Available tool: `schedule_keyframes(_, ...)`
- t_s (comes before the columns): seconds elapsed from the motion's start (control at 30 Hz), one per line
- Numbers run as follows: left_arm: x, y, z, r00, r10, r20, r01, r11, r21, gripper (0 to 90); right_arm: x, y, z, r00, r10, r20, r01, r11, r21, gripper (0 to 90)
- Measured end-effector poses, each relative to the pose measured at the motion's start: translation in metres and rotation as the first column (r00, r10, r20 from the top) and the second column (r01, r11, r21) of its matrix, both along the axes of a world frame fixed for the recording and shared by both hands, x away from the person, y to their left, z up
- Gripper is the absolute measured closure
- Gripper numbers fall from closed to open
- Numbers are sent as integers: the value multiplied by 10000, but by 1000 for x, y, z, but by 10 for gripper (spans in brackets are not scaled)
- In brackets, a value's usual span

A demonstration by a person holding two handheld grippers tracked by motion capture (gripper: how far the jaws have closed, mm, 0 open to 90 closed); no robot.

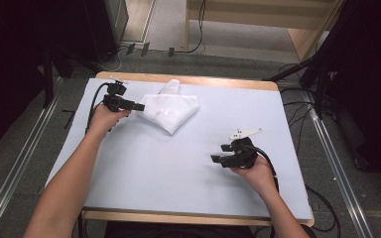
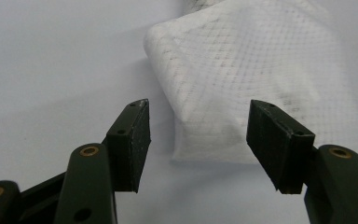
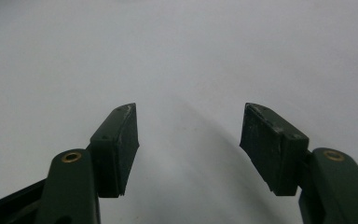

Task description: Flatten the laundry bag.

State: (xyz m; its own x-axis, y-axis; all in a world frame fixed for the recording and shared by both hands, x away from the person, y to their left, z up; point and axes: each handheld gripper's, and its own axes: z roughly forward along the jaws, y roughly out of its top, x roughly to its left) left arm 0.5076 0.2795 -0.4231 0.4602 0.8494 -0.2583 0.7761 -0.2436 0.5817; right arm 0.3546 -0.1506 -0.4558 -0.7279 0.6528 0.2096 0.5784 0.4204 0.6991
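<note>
A white folded cloth (image 1: 170,110) with a fine diamond weave lies on the pale blue table (image 1: 144,163), towards the back left of centre. My left gripper (image 1: 140,106) stands open right at the cloth's left corner. In the left gripper view the cloth's corner (image 2: 223,121) lies just ahead of and between the two spread jaws (image 2: 198,135), not touched by either. My right gripper (image 1: 217,159) hovers open over bare table at the front right, well apart from the cloth. Its jaws (image 3: 189,140) hold nothing.
The table's wooden rim (image 1: 188,80) shows along the far edge. Cables (image 1: 322,198) trail on the floor at the right. Metal rails (image 1: 10,183) run along both sides. A light wooden shelf (image 1: 278,20) stands behind the table.
</note>
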Motion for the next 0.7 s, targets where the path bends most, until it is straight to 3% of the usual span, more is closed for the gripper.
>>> schedule_keyframes(0.07, 3, -1, -5, 10000, -58, -80, 54, 9987, -500, 432, 0, 0, 0, 10000, 27, -37, -27, 10000, 0, 381)
schedule_keyframes(0.2, 3, -10, -11, 9994, -318, -125, 319, 9995, 84, 514, -1, -1, 0, 10000, -1, -10, 1, 10000, 42, 381)
schedule_keyframes(0.3, 3, -13, -13, 9996, -260, -146, 260, 9997, -4, 600, -2, -2, 0, 10000, -9, -8, 9, 10000, 30, 381)
schedule_keyframes(0.43, 2, -17, -13, 9993, -383, 15, 382, 9989, 274, 736, -2, -3, 0, 10000, -70, -40, 70, 10000, 24, 382)
schedule_keyframes(0.53, 1, -17, -10, 9991, -412, 34, 412, 9991, 1, 811, -2, -3, -1, 10000, -83, -47, 83, 10000, 30, 382)
schedule_keyframes(0.7, -1, -15, -3, 9991, -430, 48, 432, 9974, -569, 820, -2, -4, 0, 9999, -129, -48, 129, 9999, 18, 383)
